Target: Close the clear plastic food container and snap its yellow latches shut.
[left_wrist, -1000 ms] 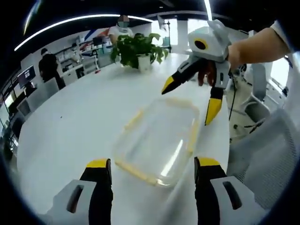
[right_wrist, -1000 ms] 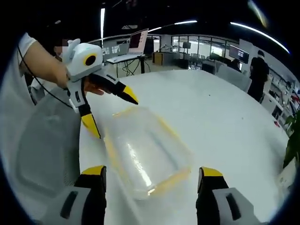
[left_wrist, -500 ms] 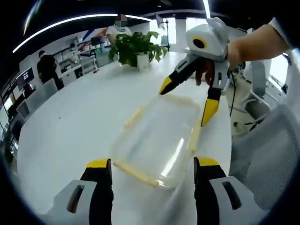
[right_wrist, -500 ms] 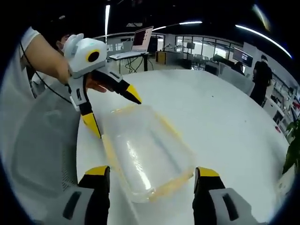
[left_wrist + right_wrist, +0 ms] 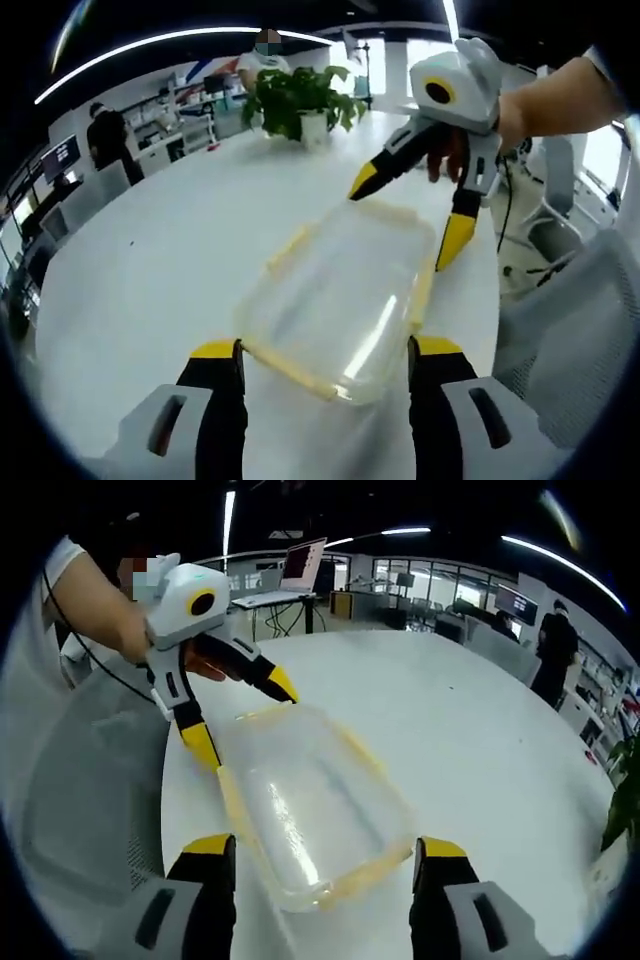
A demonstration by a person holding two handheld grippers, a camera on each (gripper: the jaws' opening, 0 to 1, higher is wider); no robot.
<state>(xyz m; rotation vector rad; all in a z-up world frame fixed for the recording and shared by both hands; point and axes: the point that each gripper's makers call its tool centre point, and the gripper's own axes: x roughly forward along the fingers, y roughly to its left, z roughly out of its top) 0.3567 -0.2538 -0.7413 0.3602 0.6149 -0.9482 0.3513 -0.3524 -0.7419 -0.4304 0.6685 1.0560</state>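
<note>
The left tongs (image 5: 325,350) are held with the jaws spread wide, nothing between them; in the right gripper view the same left tongs are seen with one yellow tip above the far corner of the container and the other at its far end edge. The right tongs (image 5: 325,845) are likewise spread apart and grip nothing; in the left gripper view they are seen beyond the container, one tip over its far corner, the other beside its far right edge. Whether any tip touches the plastic cannot be told.

The clear plastic food container (image 5: 340,300) lies flat on the white worktop (image 5: 150,260), just ahead of and between the jaws of each pair of tongs, one short end toward the left tongs and the opposite one toward the right. The lid appears to be already seated on the base, so the closing is judged done or nearly so. The yellow latches (image 5: 228,798) are seen along the edges; whether any is pressed down cannot be told, so the snapping of the latches is judged still to be done.

Farther from the left tongs a potted plant (image 5: 300,100) stands on the worktop.
</note>
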